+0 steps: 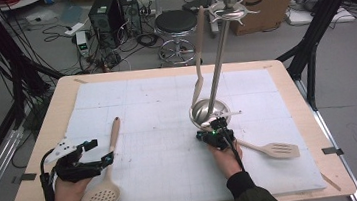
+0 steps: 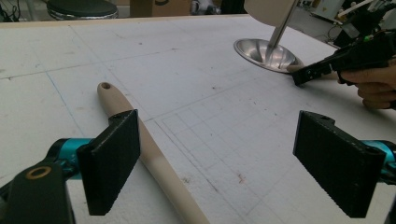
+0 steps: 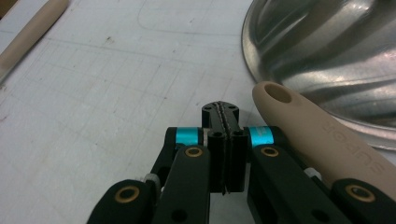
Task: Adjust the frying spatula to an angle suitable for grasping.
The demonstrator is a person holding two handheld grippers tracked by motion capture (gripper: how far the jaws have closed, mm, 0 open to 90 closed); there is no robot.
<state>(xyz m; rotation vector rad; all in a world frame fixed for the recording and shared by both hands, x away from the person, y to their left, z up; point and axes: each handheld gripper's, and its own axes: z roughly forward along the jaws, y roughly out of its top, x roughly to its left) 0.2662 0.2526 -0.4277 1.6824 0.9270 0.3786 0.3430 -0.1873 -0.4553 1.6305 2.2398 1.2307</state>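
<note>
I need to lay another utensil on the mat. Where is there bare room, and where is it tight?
Free: the far left stretch of the white mat, beyond the skimmer, and the middle between the skimmer and the right gripper. Crowded: around the stand's steel base, where the right gripper and the slotted spatula sit close together.
</note>
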